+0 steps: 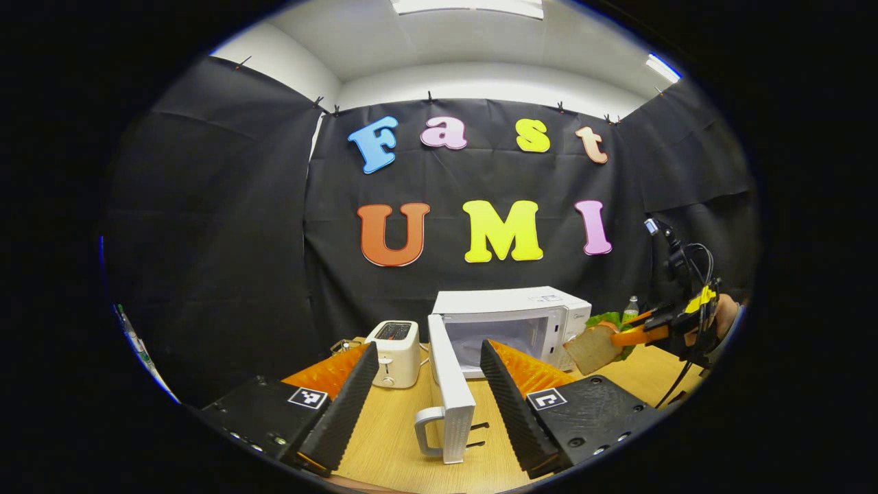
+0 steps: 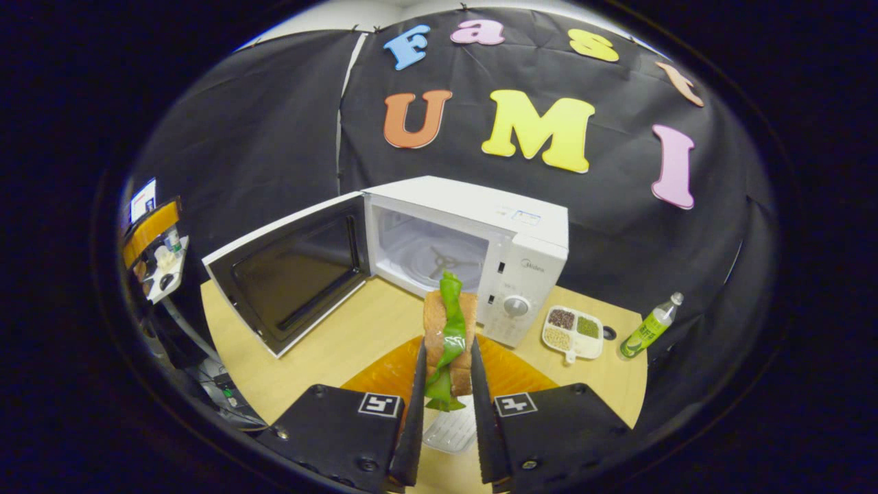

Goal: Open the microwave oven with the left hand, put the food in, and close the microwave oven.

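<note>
Door's open. Sandwich in transit.

Your right hand-held gripper [image 2: 444, 405], bottom centre of the right gripper view, is clamped on the sandwich [image 2: 449, 336]: two bread slices on edge with a green lettuce leaf [image 2: 450, 322] standing up between them. Both fingers press the bread faces. In the left gripper view the same sandwich [image 1: 594, 347] hangs at the right of the frame, in front of the microwave oven's [image 1: 511, 322] control side, not yet at the opening.

The microwave door [image 2: 291, 271] is swung wide, to the left of the frame in the right gripper view. The cavity [image 2: 432, 257] sits centre frame with the bare turntable hub showing. The control panel and dial [image 2: 516, 306] stand just right of the opening.

Your left hand-held gripper [image 1: 429, 405] is spread open and holds nothing; the door handle [image 1: 429, 431] sits between its fingers at bottom centre, with no contact I can see.

For this step:
- Bring the sandwich toward frame left to line up with the opening; it now sits nearer the panel.
- The lettuce tip stands tall. Go in low, so it likely clears the top edge.
- Set it down over the hub before you release.
- Keep the left gripper by the handle, ready to close.

The compartment dish [image 2: 573, 331] and green bottle [image 2: 648, 326] stand on the bench [image 2: 329, 350], lower right, well out of the way.
</note>
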`<state>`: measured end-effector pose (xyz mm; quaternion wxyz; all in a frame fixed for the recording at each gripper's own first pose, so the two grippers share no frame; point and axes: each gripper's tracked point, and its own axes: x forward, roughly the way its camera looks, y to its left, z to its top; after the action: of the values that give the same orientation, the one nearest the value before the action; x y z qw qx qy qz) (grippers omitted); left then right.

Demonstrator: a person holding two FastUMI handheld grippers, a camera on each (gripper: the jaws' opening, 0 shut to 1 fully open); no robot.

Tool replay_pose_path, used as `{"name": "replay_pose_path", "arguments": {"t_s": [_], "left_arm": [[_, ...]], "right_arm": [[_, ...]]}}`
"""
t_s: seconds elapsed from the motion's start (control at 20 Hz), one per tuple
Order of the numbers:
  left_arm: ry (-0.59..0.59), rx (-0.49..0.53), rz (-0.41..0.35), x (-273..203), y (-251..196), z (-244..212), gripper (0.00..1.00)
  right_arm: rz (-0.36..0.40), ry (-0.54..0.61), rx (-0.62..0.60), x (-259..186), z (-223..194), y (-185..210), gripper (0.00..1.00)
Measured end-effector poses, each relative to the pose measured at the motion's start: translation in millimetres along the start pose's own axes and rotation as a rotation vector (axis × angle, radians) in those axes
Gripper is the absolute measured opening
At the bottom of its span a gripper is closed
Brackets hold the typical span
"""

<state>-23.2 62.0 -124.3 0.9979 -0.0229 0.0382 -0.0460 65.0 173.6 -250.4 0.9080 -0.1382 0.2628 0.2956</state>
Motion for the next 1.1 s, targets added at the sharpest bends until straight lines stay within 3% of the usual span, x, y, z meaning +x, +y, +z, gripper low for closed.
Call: {"name": "replay_pose_path", "arguments": {"t_s": [0.05,0.1,0.15,0.2,0.25,0.3,0.4,0.45,0.8,1.1], "left_arm": [[0.009,-0.008,-0.007,-1,-2,-3,0.77],[0.011,-0.014,-0.012,-2,-3,-4,0.76],[0.008,-0.017,-0.015,-2,-4,-5,0.88],[0.0,-0.016,-0.016,-4,-4,-3,0.88],[-0.009,-0.014,-0.016,-6,-3,-1,0.88],[-0.016,-0.014,-0.018,-6,-4,-1,0.88],[-0.021,-0.019,-0.024,-8,-5,-2,0.88],[-0.021,-0.02,-0.028,-9,-5,-3,0.88],[-0.026,-0.016,-0.019,-17,8,-3,0.88],[-0.072,-0.034,0.009,-24,19,0,0.88]], "right_arm": [[-0.01,-0.028,0.007,9,5,5,0.36],[-0.021,-0.054,0.003,17,11,10,0.29],[-0.031,-0.072,-0.003,28,16,13,0.36],[-0.035,-0.087,-0.008,41,18,18,0.29],[-0.027,-0.098,-0.008,51,23,26,0.44],[-0.016,-0.11,-0.006,60,26,36,0.29],[-0.012,-0.126,0.014,77,31,51,0.29],[-0.019,-0.137,0.025,85,35,57,0.37],[-0.094,-0.264,0.113,157,64,95,0.36],[-0.16,-0.406,0.185,218,71,90,0.37]]}}
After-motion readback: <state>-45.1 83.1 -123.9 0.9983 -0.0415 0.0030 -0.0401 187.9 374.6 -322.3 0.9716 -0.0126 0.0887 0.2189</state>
